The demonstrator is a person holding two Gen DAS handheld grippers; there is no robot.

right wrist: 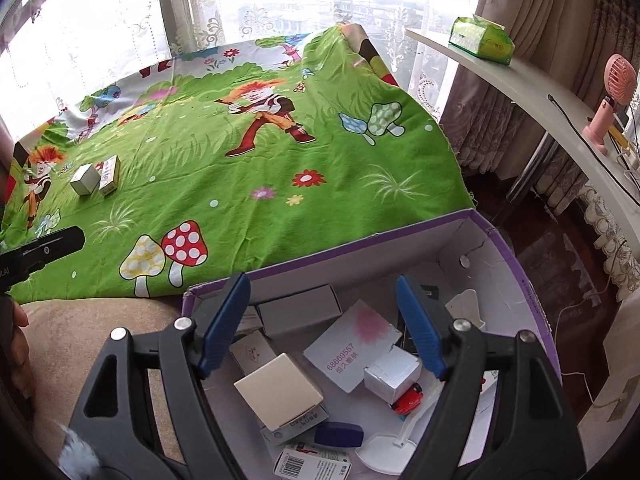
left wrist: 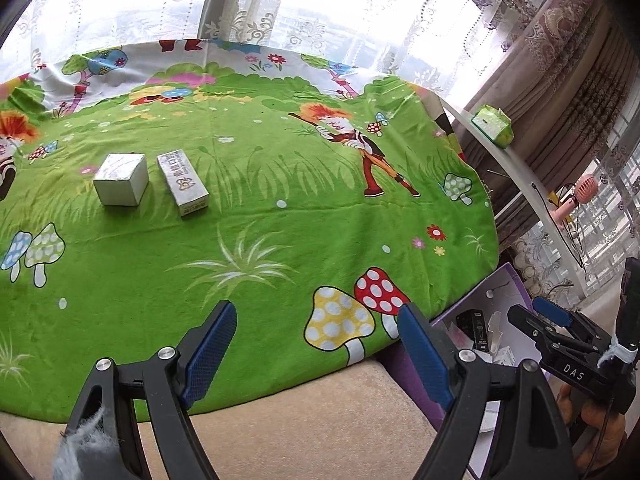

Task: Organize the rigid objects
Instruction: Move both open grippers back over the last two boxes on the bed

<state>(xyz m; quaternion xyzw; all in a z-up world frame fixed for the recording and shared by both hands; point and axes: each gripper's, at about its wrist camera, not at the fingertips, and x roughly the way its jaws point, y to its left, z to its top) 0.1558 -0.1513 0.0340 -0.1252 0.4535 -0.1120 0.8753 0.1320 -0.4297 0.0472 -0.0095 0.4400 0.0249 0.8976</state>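
Purple box (right wrist: 520,280) is the landmark, standing open at the cloth's near right corner. Inside, jumbled: beige carton (right wrist: 280,390), pink-printed white card (right wrist: 352,344), small silver cube (right wrist: 392,372), red toy (right wrist: 408,398), dark blue case (right wrist: 339,434), grey carton (right wrist: 300,308).

Well left of it, far across the green cloth (left wrist: 280,240), sit a white cube box (left wrist: 120,180) and long printed box (left wrist: 183,182), side by side.

Right gripper (right wrist: 322,326) hovers over the purple box, jaws wide, empty. Left gripper (left wrist: 316,344) over the cloth's near edge, also spread and empty.

Judged step: picking the next item. Next move needs descent and centring on one carton.
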